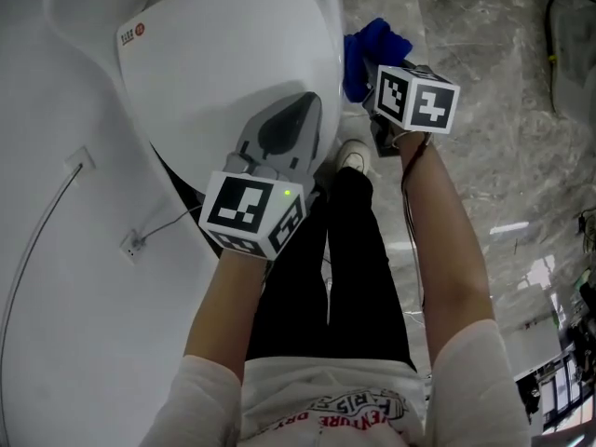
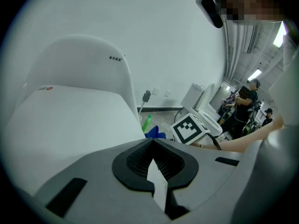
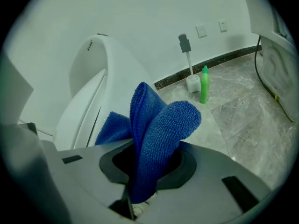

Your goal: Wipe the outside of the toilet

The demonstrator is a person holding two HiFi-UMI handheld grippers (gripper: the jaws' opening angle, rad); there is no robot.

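1. Gripping a blue cloth (image 3: 159,125), the right gripper (image 3: 150,147) has its jaws closed on the fabric. Loose folds stand up out of the jaws.
2. The white toilet (image 1: 186,26) has its lid (image 1: 233,91) down. A small red sticker (image 1: 131,33) sits near the lid's rear edge.
3. Head view: the blue cloth is just beside the right-hand edge of the toilet, level with the front half of the lid. I cannot tell whether cloth and porcelain touch.
4. The left gripper (image 2: 152,141) has its jaws brought together at the tips, with nothing between them. It lies over the front edge of the lid. I cannot tell whether it touches the lid.
5. The person stands at the front of the toilet in black trousers (image 1: 349,268). One white shoe (image 1: 352,156) is on the floor (image 1: 503,166) near the toilet's front edge, between the two grippers in the head view.
6. The floor is grey and marbled. At its far edge, against the wall (image 3: 140,17), a green bottle (image 3: 204,85) stands upright just beside a white brush holder (image 3: 192,84), and a brush (image 3: 185,48) stands upright in the holder.
7. Two sockets (image 3: 202,30) are on the wall above the bottle. A thin cable (image 1: 37,240) runs over the white surface left of the toilet.
8. Left gripper view: the right gripper's marker cube (image 2: 189,129) shows past the lid's right edge. A second toilet (image 2: 203,107) stands farther off.
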